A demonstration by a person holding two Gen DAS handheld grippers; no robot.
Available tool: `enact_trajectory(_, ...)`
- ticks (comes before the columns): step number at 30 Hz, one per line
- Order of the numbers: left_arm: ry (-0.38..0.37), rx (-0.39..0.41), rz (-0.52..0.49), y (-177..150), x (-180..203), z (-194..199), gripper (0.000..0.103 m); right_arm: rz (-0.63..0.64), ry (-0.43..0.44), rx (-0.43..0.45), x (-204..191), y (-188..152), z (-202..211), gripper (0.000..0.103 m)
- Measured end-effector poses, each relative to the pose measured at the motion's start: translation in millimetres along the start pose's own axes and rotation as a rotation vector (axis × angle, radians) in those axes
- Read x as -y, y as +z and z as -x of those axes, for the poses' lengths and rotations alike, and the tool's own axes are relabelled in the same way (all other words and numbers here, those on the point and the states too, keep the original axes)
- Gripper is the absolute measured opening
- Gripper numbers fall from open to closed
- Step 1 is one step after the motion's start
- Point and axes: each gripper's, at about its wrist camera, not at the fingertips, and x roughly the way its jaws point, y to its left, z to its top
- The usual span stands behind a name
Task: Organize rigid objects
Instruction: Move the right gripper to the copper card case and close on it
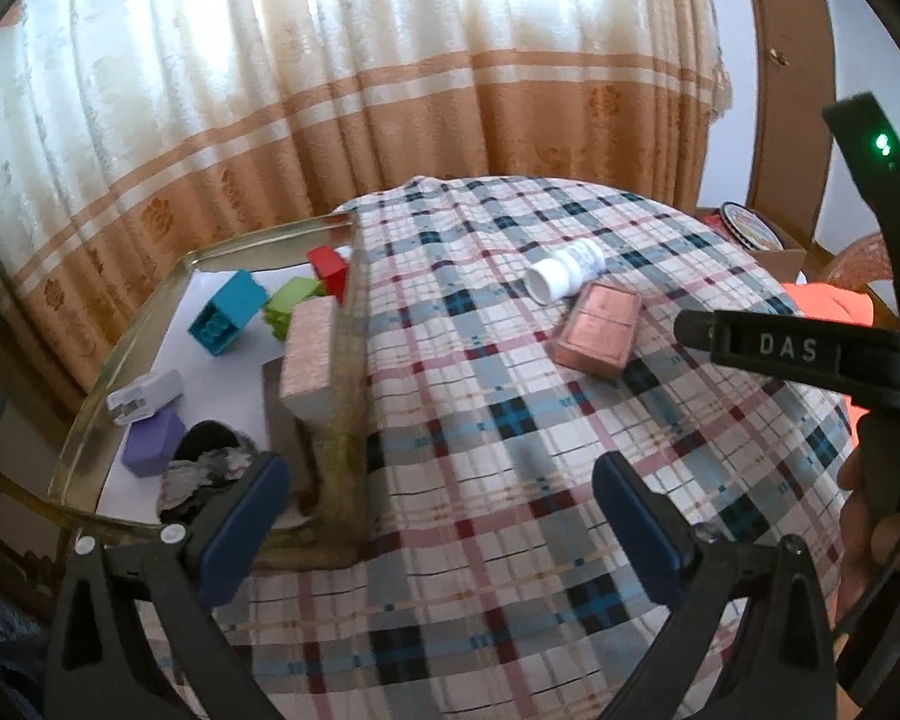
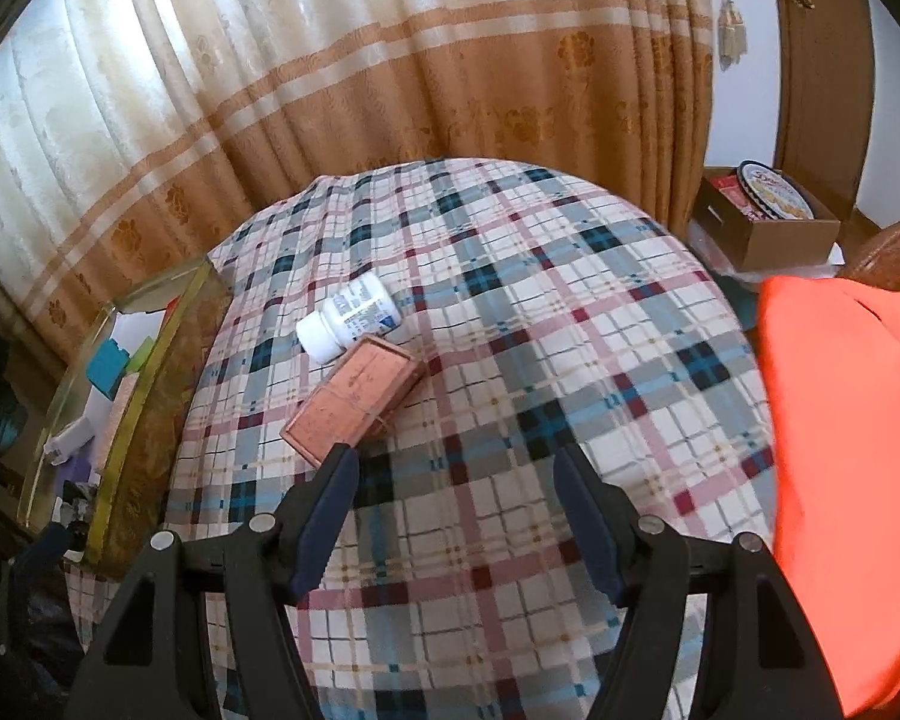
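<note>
Both grippers empty. Left gripper [image 1: 441, 480] spread wide over the plaid cloth [image 1: 510, 420] near its left edge, nothing between the jaws. Right gripper [image 2: 453, 468] also wide open, its left fingertip just beside the near corner of the copper box [image 2: 354, 399]; can't tell if touching.

Copper box lies flat mid-cloth, slightly toward the left edge, w/ the white pill bottle [image 2: 348, 324] on its side right behind it, touching or nearly so. Those two look like the only loose items left on the cloth.

Glass tray [image 1: 90, 396] sits off the cloth's left edge & holds the sorted stuff: teal block [image 1: 228, 312], green block [image 1: 291, 300], red block [image 1: 327, 267], purple block [image 1: 153, 441], white charger [image 1: 144, 399], and a pink box [image 1: 312, 354] by the tray's cloth-side wall. Prob the collection spot.

Right looks lined up for the copper box, needs to shift left to straddle it; bottle may roll if nudged
</note>
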Motion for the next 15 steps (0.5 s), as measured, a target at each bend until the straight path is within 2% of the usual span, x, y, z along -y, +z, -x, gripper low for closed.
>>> enact_trajectory(6,0.067,0.017,0.051,7,-25,7,0.102,0.002,0.033,-0.041,-18,12,-23,0.070)
enact_trajectory(9,0.077,0.019,0.085,13,-39,8,0.102,0.002,0.043,-0.067,-31,19,-37,0.070)
enact_trajectory(15,0.092,0.028,0.129,18,-58,9,0.102,0.022,0.012,-0.113,-53,23,-60,0.070)
